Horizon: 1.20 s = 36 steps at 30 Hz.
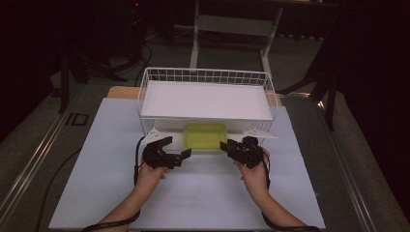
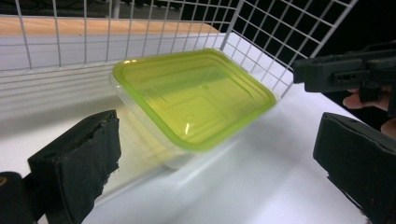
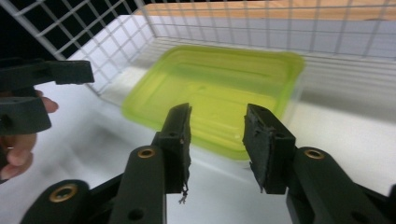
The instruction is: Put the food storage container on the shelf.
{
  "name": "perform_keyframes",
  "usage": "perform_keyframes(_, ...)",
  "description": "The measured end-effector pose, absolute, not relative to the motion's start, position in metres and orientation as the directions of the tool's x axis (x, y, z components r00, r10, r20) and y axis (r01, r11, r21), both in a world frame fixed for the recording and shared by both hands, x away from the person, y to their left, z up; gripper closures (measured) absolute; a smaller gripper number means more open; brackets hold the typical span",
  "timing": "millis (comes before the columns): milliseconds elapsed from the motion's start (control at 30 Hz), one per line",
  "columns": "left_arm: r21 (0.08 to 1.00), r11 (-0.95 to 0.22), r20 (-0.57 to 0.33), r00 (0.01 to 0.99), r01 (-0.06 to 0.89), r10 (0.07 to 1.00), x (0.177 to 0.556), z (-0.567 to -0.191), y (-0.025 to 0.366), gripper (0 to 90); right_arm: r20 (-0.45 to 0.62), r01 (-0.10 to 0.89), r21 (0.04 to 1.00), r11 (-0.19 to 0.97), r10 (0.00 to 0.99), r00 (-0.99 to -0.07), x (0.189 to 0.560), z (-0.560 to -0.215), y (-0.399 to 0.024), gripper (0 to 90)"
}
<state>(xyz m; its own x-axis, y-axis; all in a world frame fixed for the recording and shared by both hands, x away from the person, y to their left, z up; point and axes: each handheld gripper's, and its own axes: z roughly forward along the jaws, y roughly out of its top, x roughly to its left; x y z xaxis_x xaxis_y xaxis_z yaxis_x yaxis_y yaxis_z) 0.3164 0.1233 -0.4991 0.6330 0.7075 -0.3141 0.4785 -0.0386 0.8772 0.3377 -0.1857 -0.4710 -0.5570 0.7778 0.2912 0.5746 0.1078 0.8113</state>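
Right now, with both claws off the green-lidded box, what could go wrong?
1. The box sits half under the wire basket; lifting it could catch the wire.
2. The left claw stands wide and the right claw narrower; uneven closing might skew the box.

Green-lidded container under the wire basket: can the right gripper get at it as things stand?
Probably yes. The green-lidded container lies on the white sheet just ahead of the right gripper, whose fingers are apart and empty. The wire basket overhangs only its far side.
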Motion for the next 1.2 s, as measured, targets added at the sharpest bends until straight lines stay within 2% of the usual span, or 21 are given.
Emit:
perform_keyframes(200,0.878,-0.069,-0.291,0.641,0.474,0.710,0.300,-0.500,0.126,1.7,0.289,0.590,0.793,0.149,0.761,-0.581,0.324,-0.479,-0.178,69.1)
perform_keyframes(367,0.879,-0.090,-0.271,0.645,0.469,0.714,0.283,-0.499,0.130,1.7,0.276,0.605,0.772,0.193,0.756,-0.594,0.314,-0.488,-0.168,89.6)
perform_keyframes(567,0.887,-0.101,-0.259,0.667,0.451,0.698,0.269,-0.499,0.133,1.7,0.258,0.611,0.762,0.216,0.763,-0.592,0.312,-0.501,-0.158,89.9)
perform_keyframes(600,0.903,-0.136,-0.207,0.690,0.407,0.694,0.261,-0.500,0.131,1.7,0.264,0.617,0.758,0.214,0.764,-0.589,0.313,-0.503,-0.157,89.9)
perform_keyframes(633,0.900,-0.153,-0.199,0.697,0.408,0.689,0.260,-0.500,0.129,1.7,0.268,0.630,0.746,0.214,0.770,-0.579,0.316,-0.510,-0.153,89.9)
perform_keyframes(767,0.890,-0.155,-0.213,0.692,0.429,0.690,0.259,-0.505,0.129,1.7,0.271,0.641,0.737,0.214,0.774,-0.571,0.319,-0.517,-0.148,89.9)
perform_keyframes(867,0.877,-0.138,-0.228,0.653,0.460,0.722,0.263,-0.511,0.134,1.7,0.268,0.643,0.736,0.212,0.781,-0.564,0.326,-0.521,-0.143,89.9)
perform_keyframes(1200,0.879,-0.118,-0.227,0.624,0.462,0.748,0.266,-0.514,0.144,1.7,0.298,0.657,0.740,0.145,0.805,-0.513,0.352,-0.526,-0.139,89.8)
